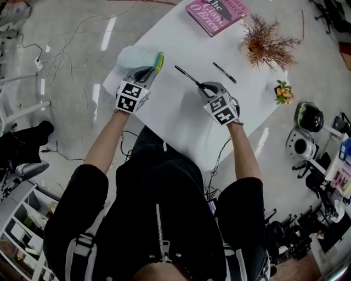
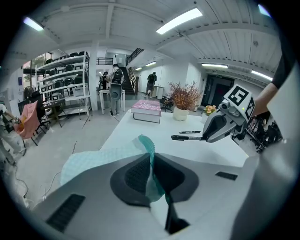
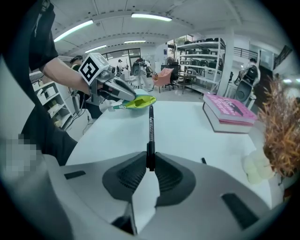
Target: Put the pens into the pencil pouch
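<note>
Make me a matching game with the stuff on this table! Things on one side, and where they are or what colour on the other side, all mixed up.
Things:
1. pencil pouch
2. pen nearer the pouch
3. other pen
4. book

Clues:
A. lying loose on the table
B. pink cover
C. pinched in the left gripper
D. held in the right gripper

Right pairs: 1-C, 2-D, 3-A, 4-B.

Mint-green dimpled pouch (image 1: 137, 56) with yellow-green rim; black pens (image 1: 186, 75) (image 1: 224, 72); pink book (image 1: 215, 13); white table (image 1: 181, 115)
</note>
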`<state>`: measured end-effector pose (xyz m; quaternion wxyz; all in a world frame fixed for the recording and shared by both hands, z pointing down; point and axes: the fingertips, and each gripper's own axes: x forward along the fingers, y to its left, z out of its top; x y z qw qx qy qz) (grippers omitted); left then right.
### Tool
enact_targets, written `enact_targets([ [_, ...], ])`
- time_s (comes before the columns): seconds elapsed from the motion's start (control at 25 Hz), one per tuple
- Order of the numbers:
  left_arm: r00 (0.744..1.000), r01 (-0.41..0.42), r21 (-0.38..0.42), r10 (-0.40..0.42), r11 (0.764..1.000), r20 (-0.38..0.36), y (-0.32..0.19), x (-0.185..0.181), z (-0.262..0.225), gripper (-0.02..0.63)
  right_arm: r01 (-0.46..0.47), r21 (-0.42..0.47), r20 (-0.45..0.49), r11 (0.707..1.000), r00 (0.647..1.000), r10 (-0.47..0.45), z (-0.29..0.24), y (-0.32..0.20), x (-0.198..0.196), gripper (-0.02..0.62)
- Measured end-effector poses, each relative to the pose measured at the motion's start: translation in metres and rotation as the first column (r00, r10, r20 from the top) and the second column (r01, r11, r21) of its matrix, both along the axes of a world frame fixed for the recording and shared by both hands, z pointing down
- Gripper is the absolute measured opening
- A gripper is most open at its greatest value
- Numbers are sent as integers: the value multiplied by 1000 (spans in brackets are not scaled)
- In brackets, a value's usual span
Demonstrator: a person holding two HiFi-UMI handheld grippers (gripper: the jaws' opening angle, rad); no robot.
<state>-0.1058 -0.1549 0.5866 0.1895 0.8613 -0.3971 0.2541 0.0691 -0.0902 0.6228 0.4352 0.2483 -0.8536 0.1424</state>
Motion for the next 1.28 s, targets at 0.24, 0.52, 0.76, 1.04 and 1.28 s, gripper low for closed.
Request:
enact_targets([
  [0.24, 1000, -23, -2, 23, 1000, -4, 2, -1, 0, 44, 51, -40, 10, 998, 999, -51, 3, -2, -28, 66],
  [0.52, 997, -82, 3, 82, 997, 14, 10, 1, -1, 44, 100, -75, 21, 992, 995, -99, 4, -3, -54, 67],
  [0.76, 993, -120, -4, 120, 993, 10, 14, 3, -1, 44, 117, -85, 32, 990, 993, -114, 5, -10, -72, 67],
  [1.04, 987, -161, -15, 161, 987, 14, 17, 9, 1, 44, 108, -77, 103, 991, 990, -100, -9, -21, -91, 67],
  [1.28, 987, -157, -27, 156, 987, -21, 19, 12, 1, 43, 93, -43, 164, 995, 983, -85, -23, -31, -105, 64],
])
